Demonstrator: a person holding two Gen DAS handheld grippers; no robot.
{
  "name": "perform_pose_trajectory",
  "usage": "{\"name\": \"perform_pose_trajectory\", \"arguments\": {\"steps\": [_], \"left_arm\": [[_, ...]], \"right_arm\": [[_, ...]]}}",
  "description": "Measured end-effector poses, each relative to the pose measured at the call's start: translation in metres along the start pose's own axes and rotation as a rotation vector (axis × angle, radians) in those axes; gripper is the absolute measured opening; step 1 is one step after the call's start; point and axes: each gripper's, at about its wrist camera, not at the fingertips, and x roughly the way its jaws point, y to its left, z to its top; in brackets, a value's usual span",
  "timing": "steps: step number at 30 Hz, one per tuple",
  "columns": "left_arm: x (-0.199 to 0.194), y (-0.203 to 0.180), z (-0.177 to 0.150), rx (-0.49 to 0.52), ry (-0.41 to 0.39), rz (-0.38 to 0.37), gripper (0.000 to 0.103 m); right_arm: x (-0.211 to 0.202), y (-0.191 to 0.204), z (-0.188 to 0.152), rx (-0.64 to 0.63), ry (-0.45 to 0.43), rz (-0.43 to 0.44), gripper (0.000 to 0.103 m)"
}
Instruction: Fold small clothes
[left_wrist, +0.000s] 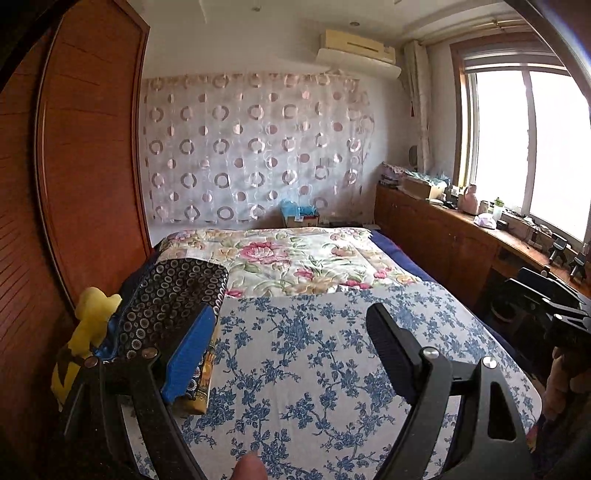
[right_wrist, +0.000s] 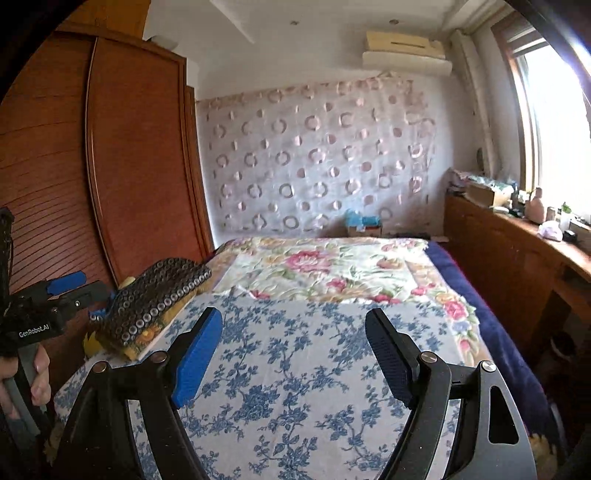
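A stack of folded clothes lies at the bed's left edge, topped by a dark garment with a ring pattern; a yellow patterned piece sits under it and a yellow item beside it. My left gripper is open and empty above the blue-flowered sheet, its blue finger close beside the stack. My right gripper is open and empty over the same sheet, right of the stack. The left gripper also shows in the right wrist view.
A wooden wardrobe stands left of the bed. A floral quilt covers the far half. A wooden counter with clutter runs under the window on the right. A patterned curtain hangs behind.
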Motion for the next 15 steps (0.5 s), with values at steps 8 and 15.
{"name": "perform_pose_trajectory", "arguments": {"steps": [8, 15], "left_arm": [[-0.009, -0.004, 0.002, 0.004, -0.013, 0.001, 0.085], [-0.013, -0.006, 0.000, 0.007, -0.017, 0.005, 0.085]], "right_arm": [[0.010, 0.009, -0.016, -0.009, -0.021, -0.006, 0.081], [0.010, 0.006, -0.017, -0.007, -0.017, -0.002, 0.081]]}}
